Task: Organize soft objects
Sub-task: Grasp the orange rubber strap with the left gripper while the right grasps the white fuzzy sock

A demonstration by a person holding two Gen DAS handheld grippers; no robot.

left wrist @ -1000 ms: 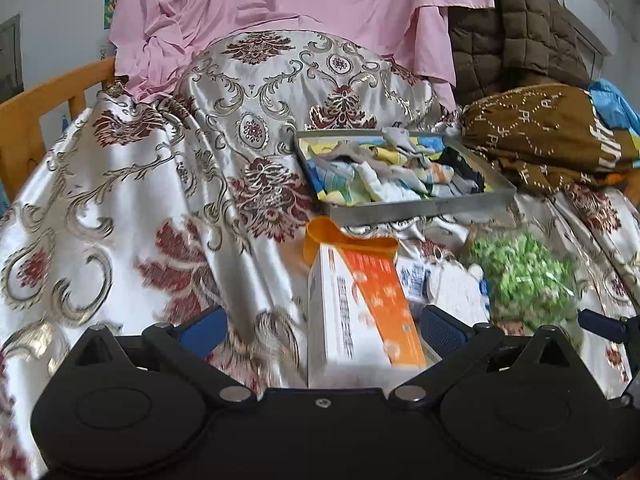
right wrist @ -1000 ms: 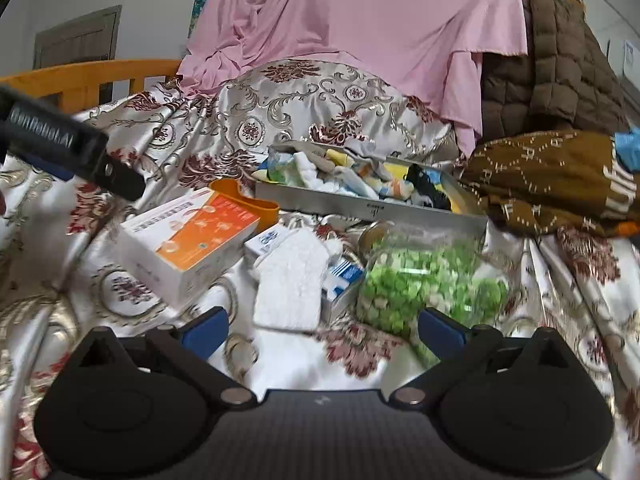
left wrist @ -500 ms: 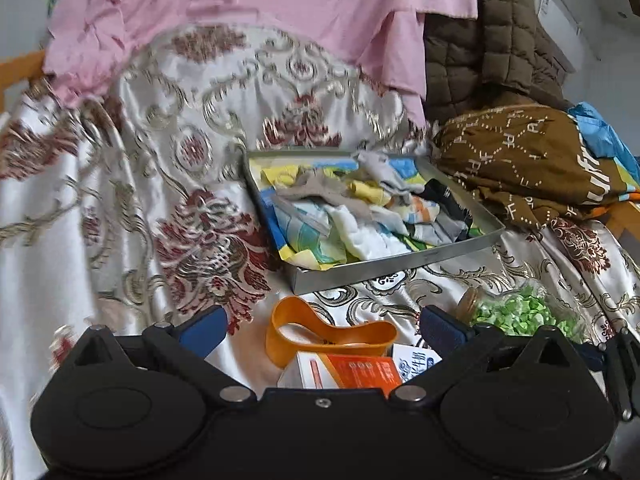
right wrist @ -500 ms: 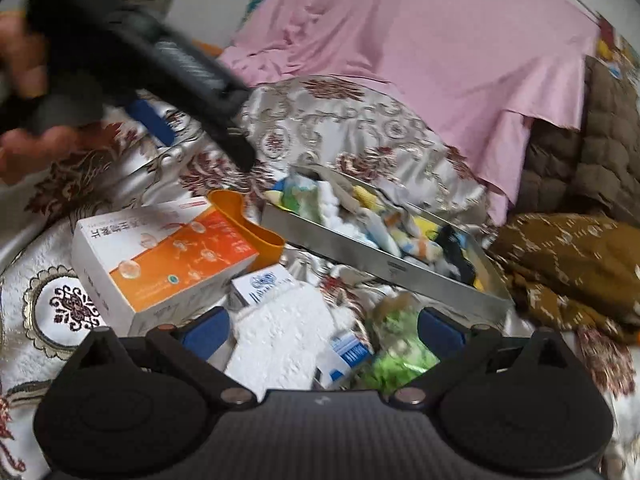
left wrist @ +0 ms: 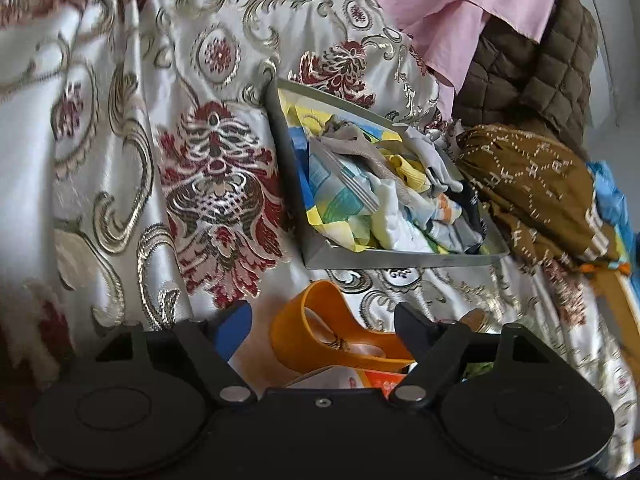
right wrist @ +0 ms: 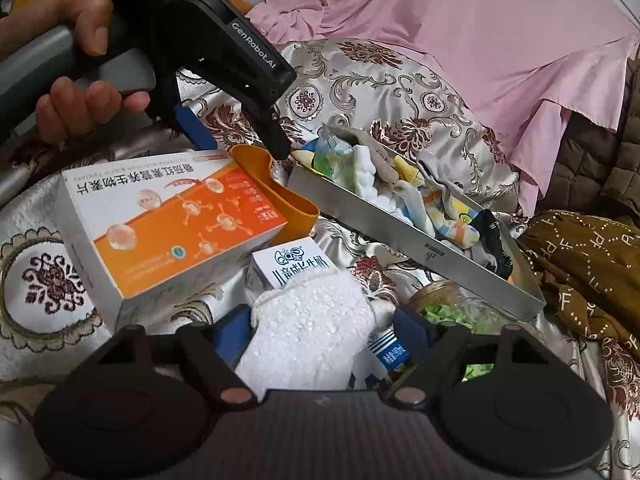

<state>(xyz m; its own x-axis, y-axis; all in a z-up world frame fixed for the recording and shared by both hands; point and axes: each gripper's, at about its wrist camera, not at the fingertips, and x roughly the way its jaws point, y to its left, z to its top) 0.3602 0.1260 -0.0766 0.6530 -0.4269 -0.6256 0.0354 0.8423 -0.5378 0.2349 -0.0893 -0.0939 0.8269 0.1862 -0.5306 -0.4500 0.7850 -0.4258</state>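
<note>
A grey metal tray (left wrist: 400, 258) (right wrist: 400, 236) holds several socks and small cloths (left wrist: 380, 196) (right wrist: 404, 188). A white fluffy cloth (right wrist: 316, 336) lies on small cartons in front of the tray. My right gripper (right wrist: 322, 330) is open, its blue pads on either side of this cloth; contact is unclear. My left gripper (left wrist: 322, 322) is open and empty, hovering over an orange scoop (left wrist: 320, 336) (right wrist: 280, 196). It also shows in the right wrist view (right wrist: 240, 136), held by a hand above the scoop.
An orange-and-white box (right wrist: 168, 224) lies left of the cloth. A milk carton (right wrist: 292, 264) lies under the cloth. A jar of green pieces (right wrist: 452, 312) lies at right. A brown patterned cloth (left wrist: 528, 192), a quilted blanket (left wrist: 532, 64) and a pink sheet (right wrist: 460, 20) lie behind.
The left gripper has moved forward past the orange box, over the scoop and nearer the tray. The right gripper has moved down and left, bringing the white cloth between its pads.
</note>
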